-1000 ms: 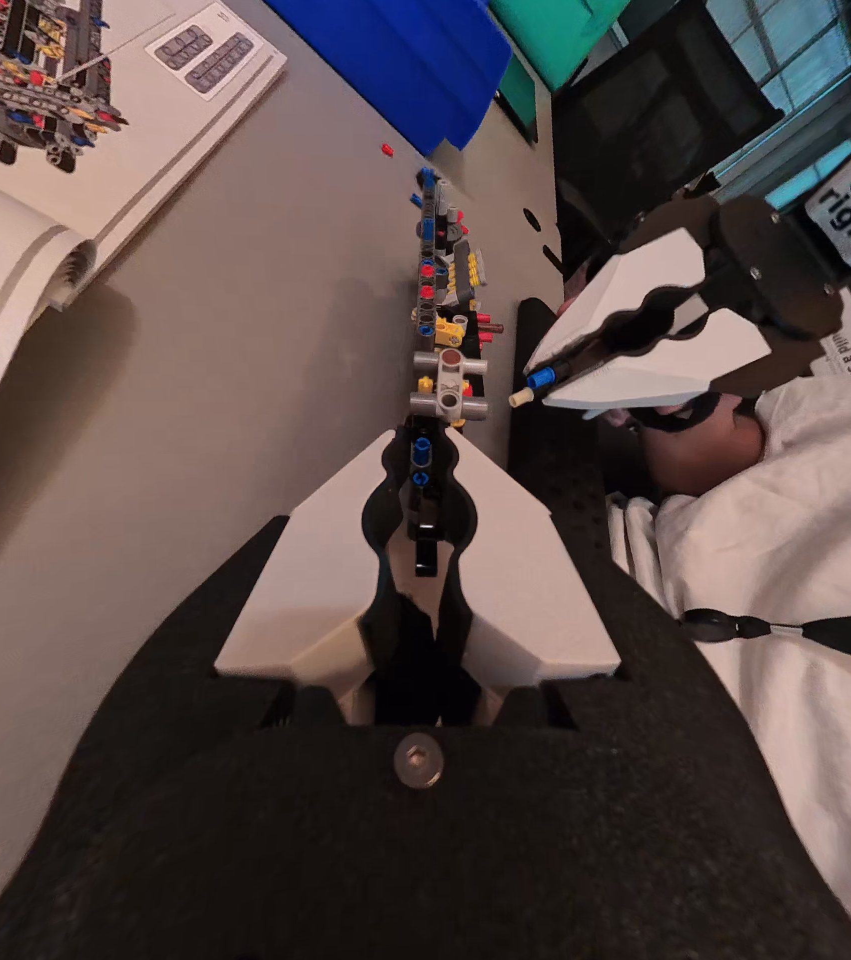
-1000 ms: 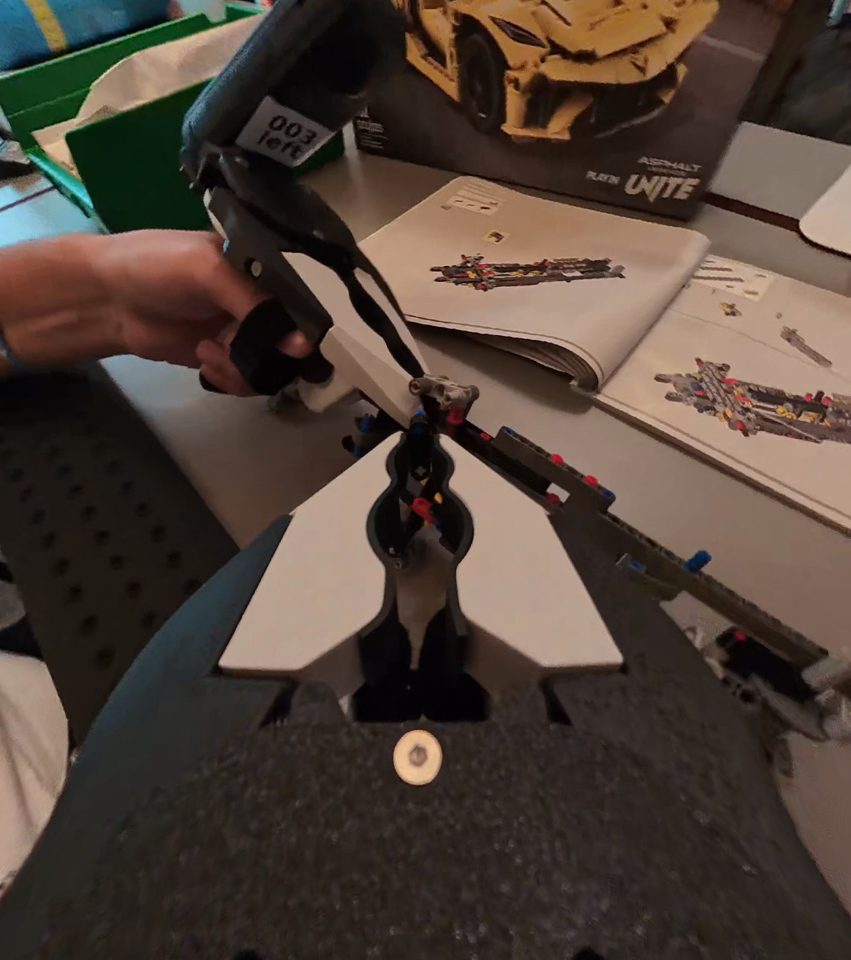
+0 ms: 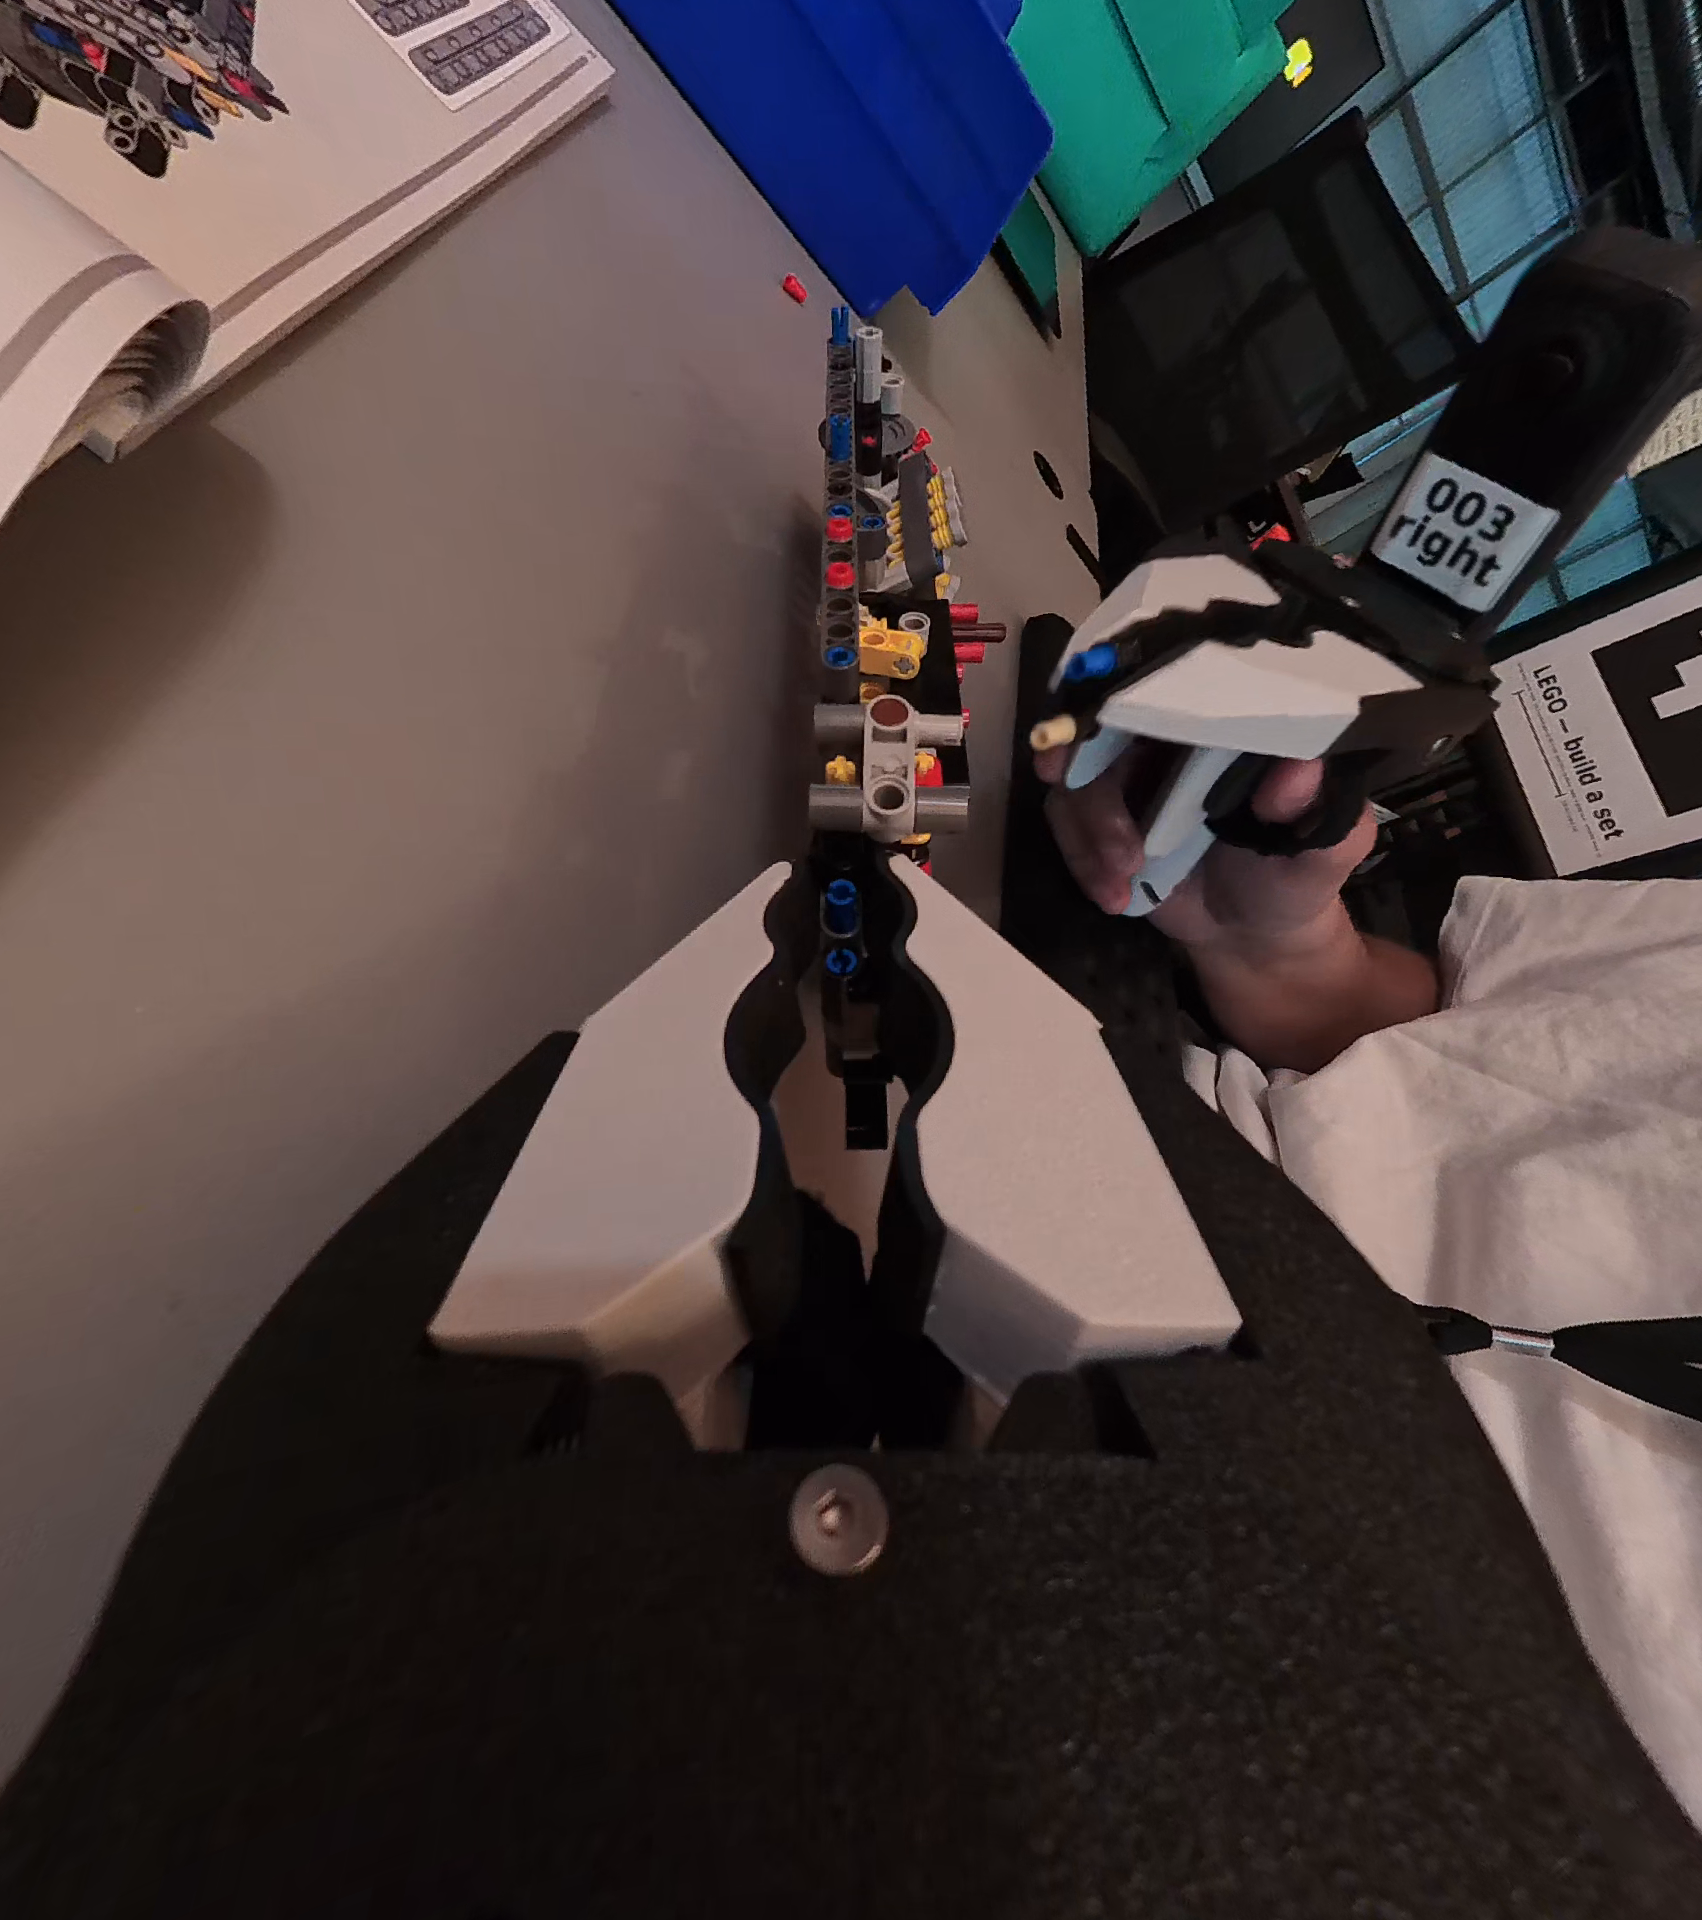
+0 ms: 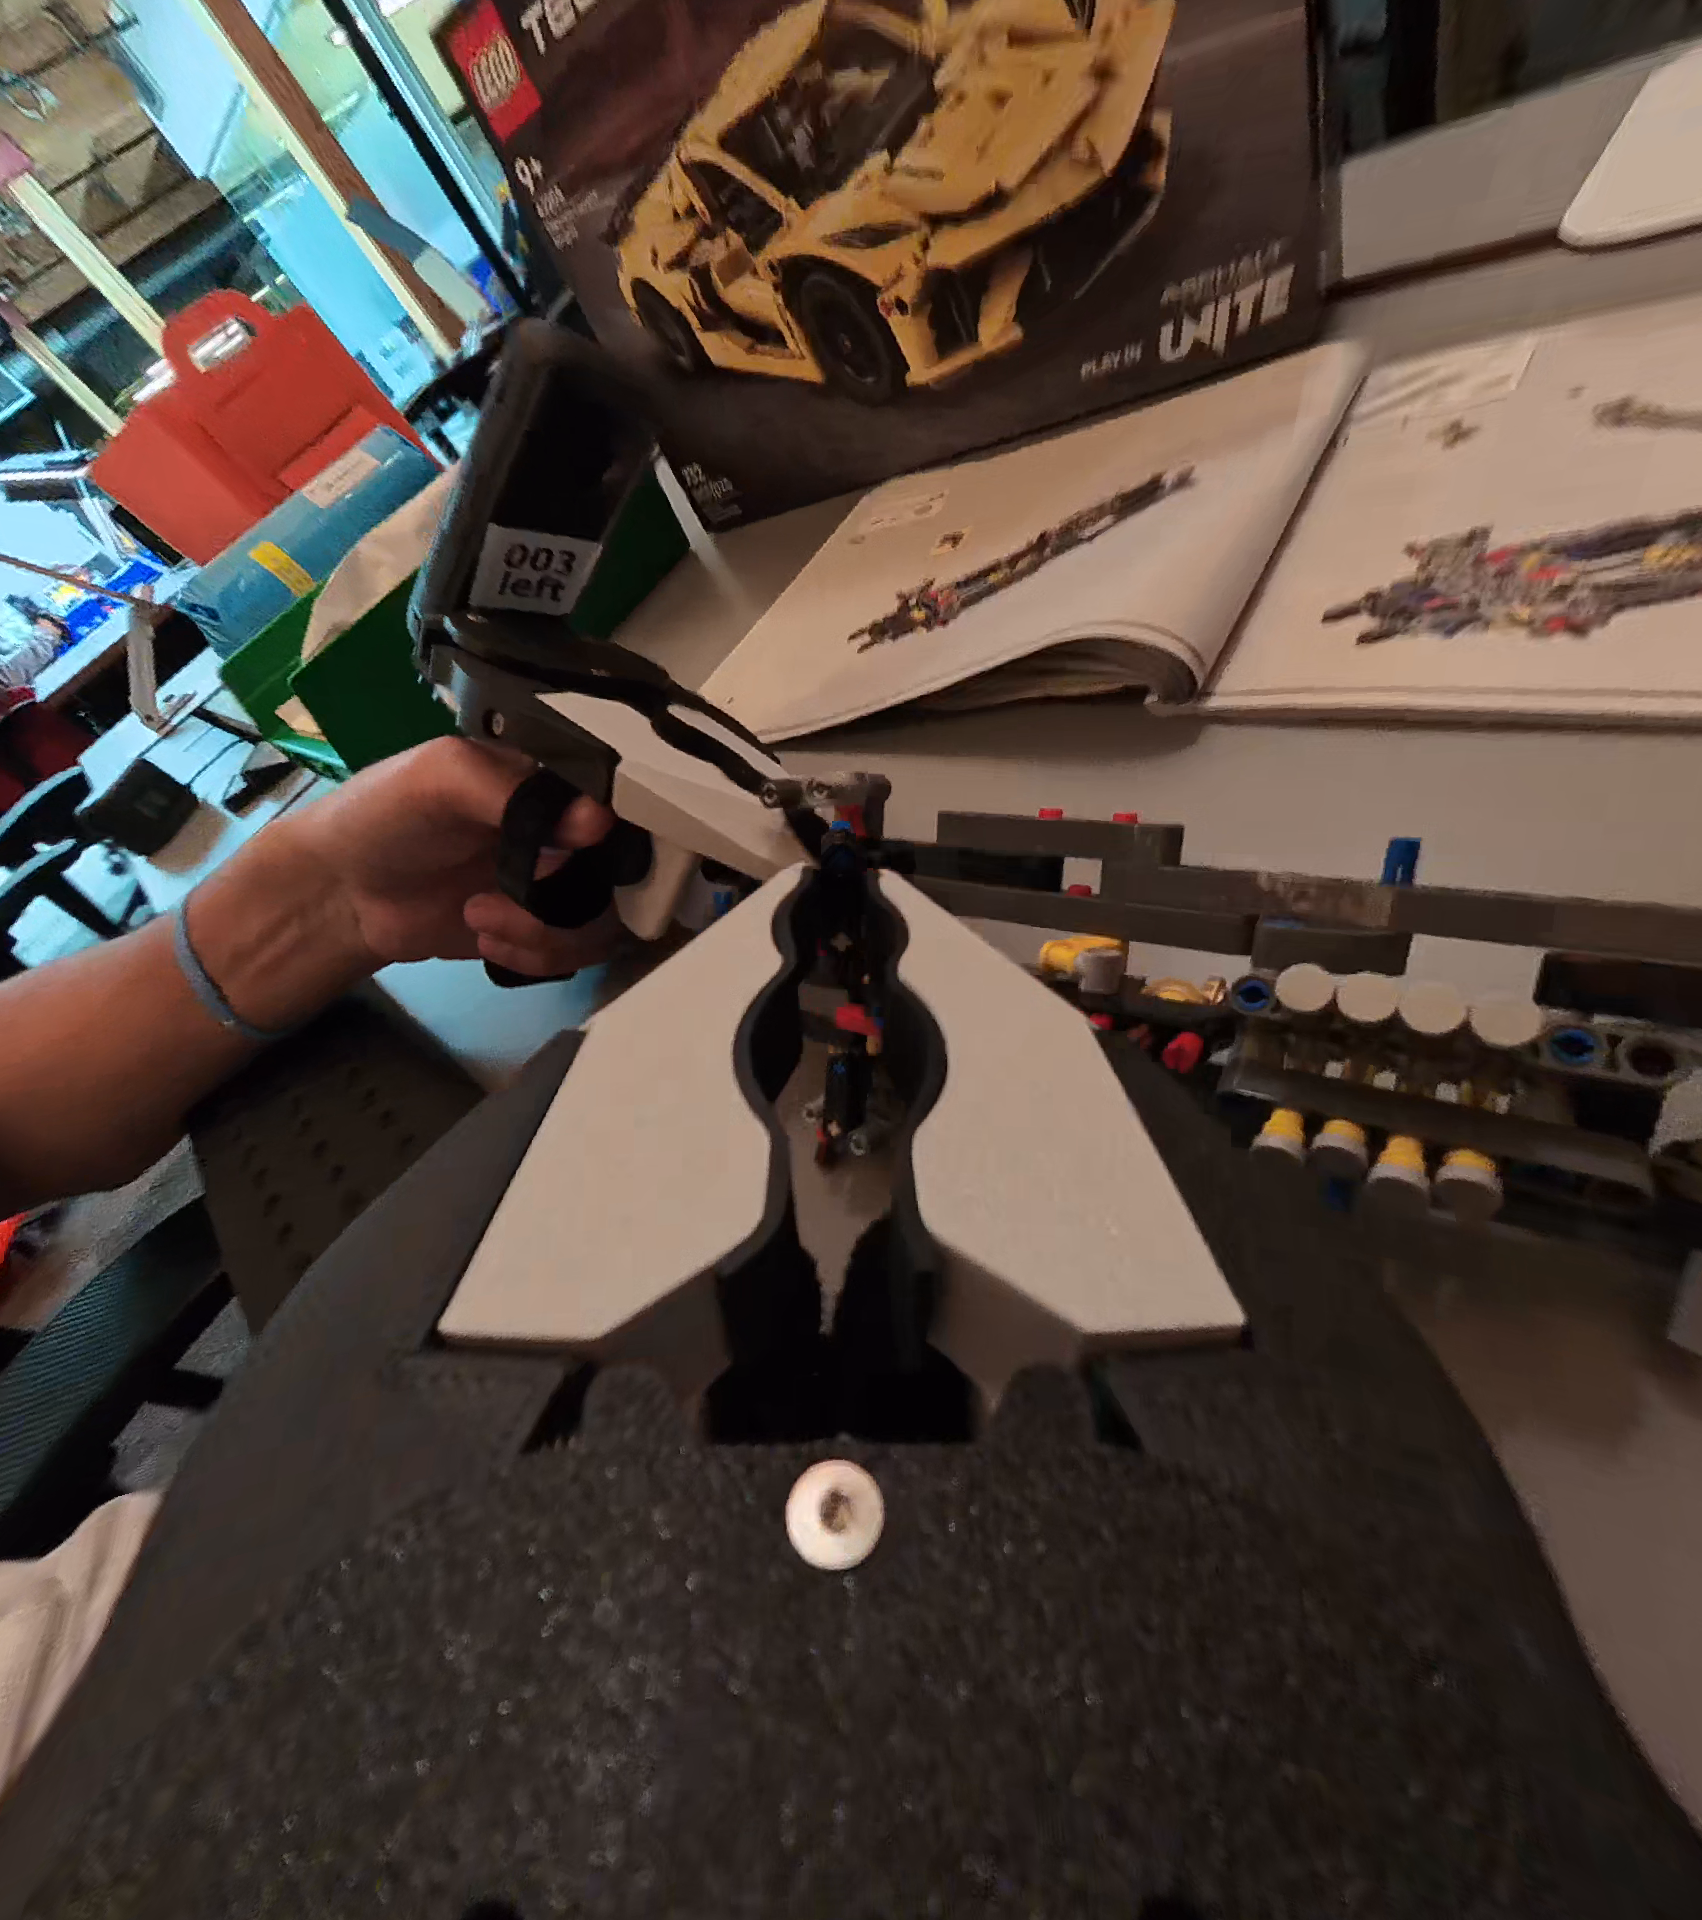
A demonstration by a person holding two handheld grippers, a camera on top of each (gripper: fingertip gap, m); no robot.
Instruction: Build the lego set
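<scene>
Left gripper (image 3: 842,883) clamps near end of long lego frame (image 3: 868,582), which stretches toward 12 o'clock over grey table (image 3: 411,727). Right gripper (image 3: 1060,696), at 3 o'clock of frame, pinches small blue-and-tan pin (image 3: 1086,662). Open instruction book (image 3: 203,208) lies at 10 o'clock.

1. A shared workshop or lab space: a plain grey tabletop (image 4: 1605,1558) carries an open paper instruction booklet (image 4: 1086,582) and a dark cardboard set box picturing a yellow car (image 4: 930,187).
2. Blue plastic storage bin (image 3: 857,135) and green plastic bin (image 4: 348,675) line the tabletop's edge.
3. Behind, large glazed partitions (image 4: 234,208), a red cabinet-like unit (image 4: 255,416), more desks and black office chairs (image 4: 5,873).
4. A printed black-and-white marker sheet (image 3: 1699,707) stands nearby.
</scene>
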